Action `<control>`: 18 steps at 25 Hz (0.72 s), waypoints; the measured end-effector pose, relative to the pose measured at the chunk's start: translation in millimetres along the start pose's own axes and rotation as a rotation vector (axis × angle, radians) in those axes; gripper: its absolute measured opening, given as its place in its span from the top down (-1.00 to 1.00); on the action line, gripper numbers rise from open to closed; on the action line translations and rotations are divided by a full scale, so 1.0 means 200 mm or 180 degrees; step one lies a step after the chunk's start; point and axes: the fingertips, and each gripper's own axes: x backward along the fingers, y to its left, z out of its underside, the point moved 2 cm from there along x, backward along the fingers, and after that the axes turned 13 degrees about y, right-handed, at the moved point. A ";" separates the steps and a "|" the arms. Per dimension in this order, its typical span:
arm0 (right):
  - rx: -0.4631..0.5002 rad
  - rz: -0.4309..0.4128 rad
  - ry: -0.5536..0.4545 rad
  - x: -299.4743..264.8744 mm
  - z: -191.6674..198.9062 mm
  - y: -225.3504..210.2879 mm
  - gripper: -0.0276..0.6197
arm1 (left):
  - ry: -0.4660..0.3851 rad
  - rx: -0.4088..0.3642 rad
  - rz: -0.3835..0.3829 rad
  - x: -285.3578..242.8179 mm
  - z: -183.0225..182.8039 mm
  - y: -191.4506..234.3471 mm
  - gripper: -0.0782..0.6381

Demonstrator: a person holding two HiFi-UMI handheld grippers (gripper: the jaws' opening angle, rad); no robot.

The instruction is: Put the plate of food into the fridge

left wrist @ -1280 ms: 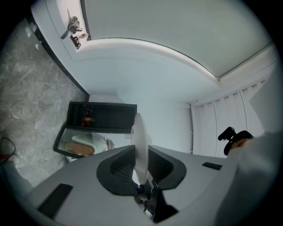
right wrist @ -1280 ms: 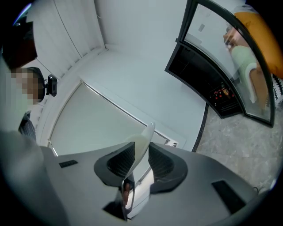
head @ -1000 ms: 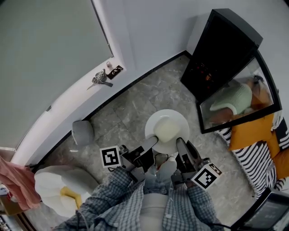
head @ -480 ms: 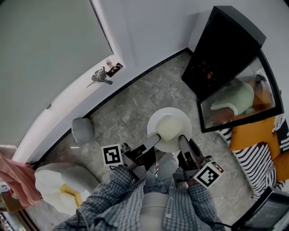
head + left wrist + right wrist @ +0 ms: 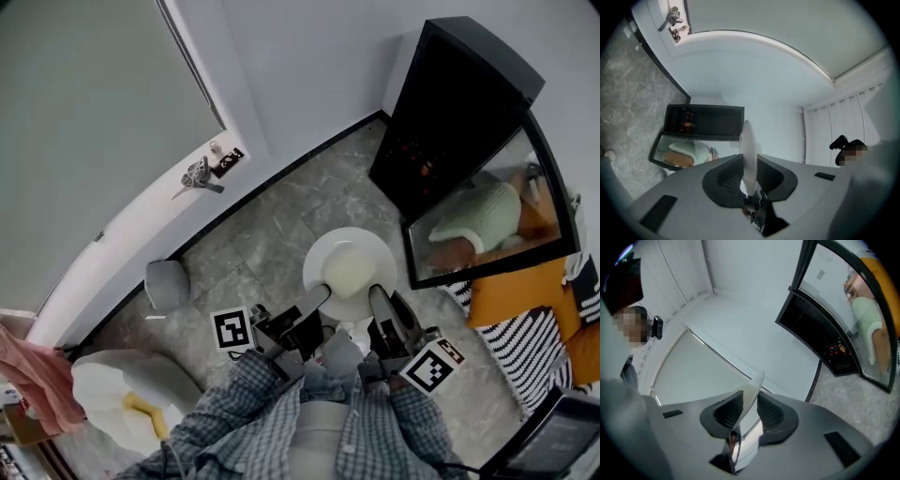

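At lower centre, the left gripper (image 5: 317,296) and right gripper (image 5: 377,298) are each clamped on the near rim of the white plate (image 5: 323,246), which carries pale food (image 5: 349,268) above the floor (image 5: 272,234). The plate looks stiff, smooth and breakable, so two rim grips kept level suit it. Beyond, at upper right, the black fridge (image 5: 450,103) stands open. The plate is slightly nearer its door (image 5: 487,220) than a second ago.

No readable text or numbers, only square coded markers (image 5: 232,328) on the left gripper cube (image 5: 234,334) and right gripper cube (image 5: 432,365)
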 end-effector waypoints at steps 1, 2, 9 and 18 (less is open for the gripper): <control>0.0009 -0.0003 0.0002 0.01 -0.02 -0.01 0.61 | 0.0005 -0.0011 -0.0001 -0.03 0.00 0.00 0.58; 0.0014 -0.0010 0.0001 0.03 -0.05 -0.01 0.61 | 0.0012 -0.0024 -0.0005 -0.05 0.00 0.00 0.58; 0.0014 -0.0059 0.0002 0.05 -0.18 -0.07 0.61 | -0.0030 -0.0063 -0.0003 -0.19 -0.02 0.00 0.58; 0.0037 -0.0093 -0.0010 0.12 -0.32 -0.17 0.61 | -0.0021 -0.0098 0.0026 -0.37 -0.03 0.03 0.58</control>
